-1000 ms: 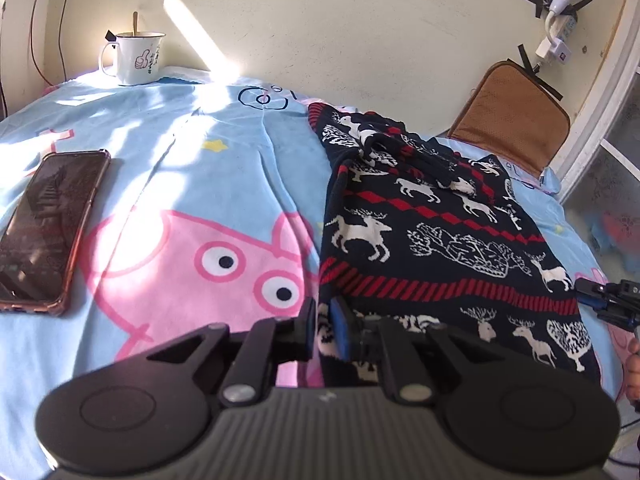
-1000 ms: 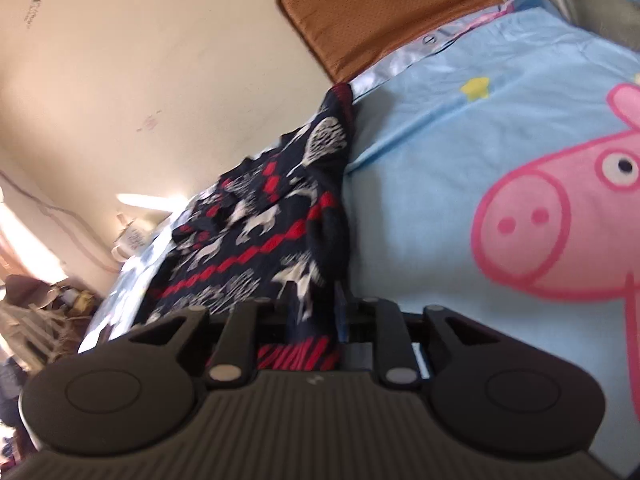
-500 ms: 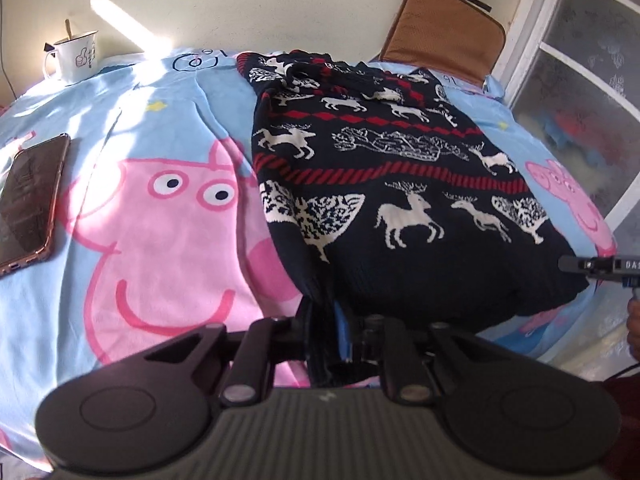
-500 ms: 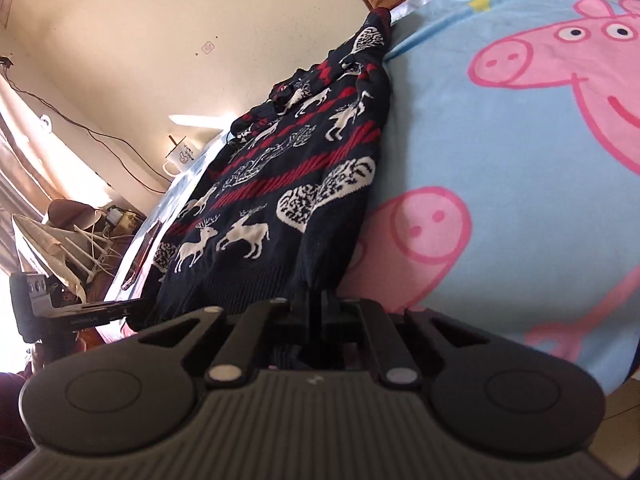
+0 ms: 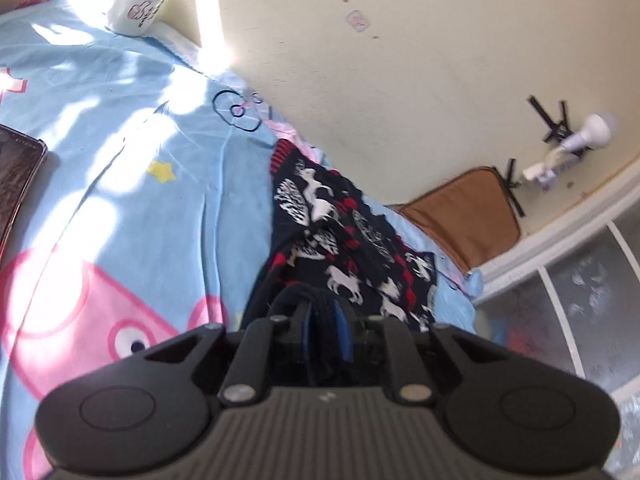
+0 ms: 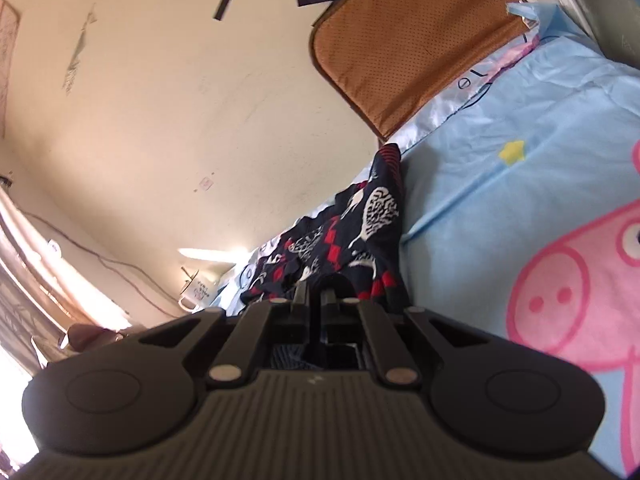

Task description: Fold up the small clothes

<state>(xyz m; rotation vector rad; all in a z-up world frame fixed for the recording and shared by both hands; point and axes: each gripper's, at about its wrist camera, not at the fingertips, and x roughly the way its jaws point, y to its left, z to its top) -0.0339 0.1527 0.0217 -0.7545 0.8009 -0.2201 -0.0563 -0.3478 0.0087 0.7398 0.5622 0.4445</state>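
Sunlit bed [image 5: 120, 184] is carrying the sweater [image 5: 340, 240]; left gripper [image 5: 324, 320] and right gripper [image 6: 316, 300] are each pinching its hem, and should be travelling level together for a square fold.

Bed with light-blue cartoon-pig sheet [image 5: 120, 184]. On it: dark reindeer-pattern sweater [image 5: 344, 240], phone [image 5: 16, 184] at left edge, white mug [image 5: 138, 4] far corner. Brown cushion [image 5: 464, 216] leans against wall.
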